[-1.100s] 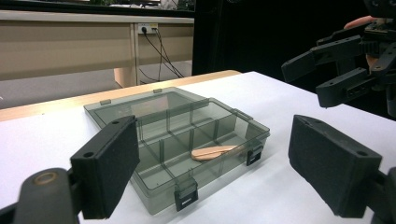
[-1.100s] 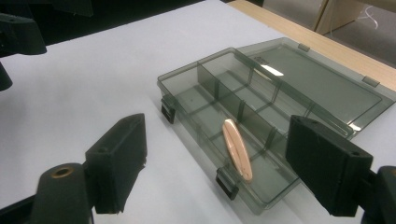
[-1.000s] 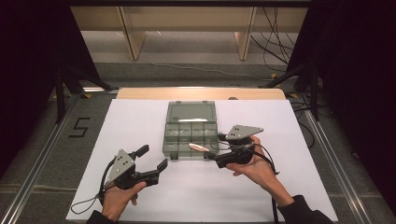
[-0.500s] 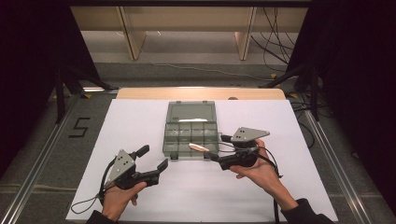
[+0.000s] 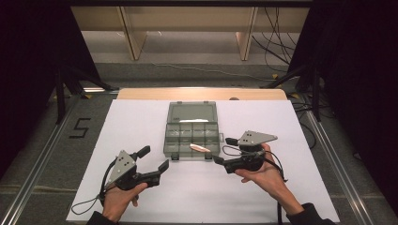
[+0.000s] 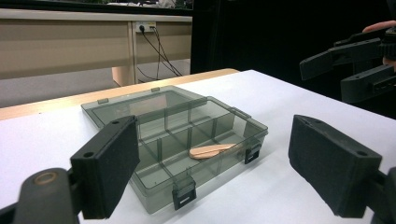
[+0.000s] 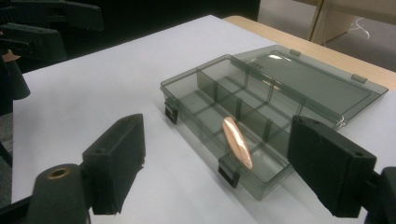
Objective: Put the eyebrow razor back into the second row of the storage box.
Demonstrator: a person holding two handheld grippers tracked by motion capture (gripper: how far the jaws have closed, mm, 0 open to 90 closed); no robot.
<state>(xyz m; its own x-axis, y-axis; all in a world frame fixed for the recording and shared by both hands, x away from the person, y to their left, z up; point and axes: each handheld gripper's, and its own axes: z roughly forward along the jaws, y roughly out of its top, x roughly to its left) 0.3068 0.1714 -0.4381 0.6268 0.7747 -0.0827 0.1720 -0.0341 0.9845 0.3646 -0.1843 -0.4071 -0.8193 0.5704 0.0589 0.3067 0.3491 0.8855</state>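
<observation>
Smoky grey plastic box (image 5: 192,133) sat open in the middle of the white table (image 5: 141,122), lid folded flat away from the person. Its tray was split into small compartments, with 2 black latches on the near wall. A pinkish wooden stick (image 5: 199,148) lay in the front row toward the right end, tilted so it rested across a divider instead of flat on the bottom. In the right gripper view the stick (image 7: 237,142) showed as a glossy, rounded strip, one end near the front wall by a latch.

Left gripper (image 5: 153,160) hovered near the front-left corner of the box, jaws spread wide, nothing between them, not touching the box. Right gripper (image 5: 224,150) sat just off the box's front-right corner, jaws also wide and empty, pointing at the stick but clear of it. Both were held in the person's hands, just above the table.
</observation>
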